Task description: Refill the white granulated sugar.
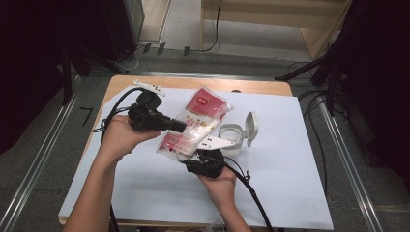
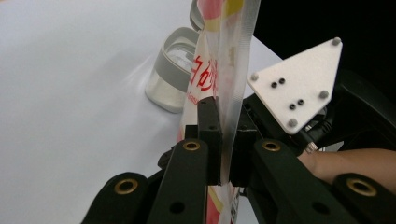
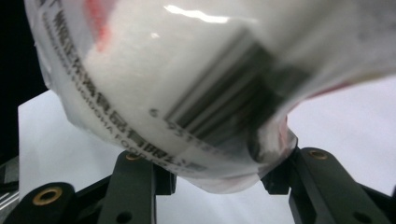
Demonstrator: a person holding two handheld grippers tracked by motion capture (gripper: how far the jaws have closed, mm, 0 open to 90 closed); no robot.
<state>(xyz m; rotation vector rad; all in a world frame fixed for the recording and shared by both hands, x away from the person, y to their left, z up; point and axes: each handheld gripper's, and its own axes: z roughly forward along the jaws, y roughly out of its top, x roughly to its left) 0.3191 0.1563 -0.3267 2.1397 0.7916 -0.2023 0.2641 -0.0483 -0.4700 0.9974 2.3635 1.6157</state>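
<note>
Here the red-and-white pouch is held up above the white sheet, just beside the open-lidded jar, which serves as the landmark. The left gripper has its jaws pinched tight on the pouch's flat side seam, on the side away from the jar. The right gripper clasps the pouch's bulging bottom end, jaws partly apart around it, nearer the person than the jar

The bag's barcode blurs in the right gripper view, its top cut off by the frame; its printed text is too small to read from above, and the jar perhaps sits half-hidden behind it.
</note>
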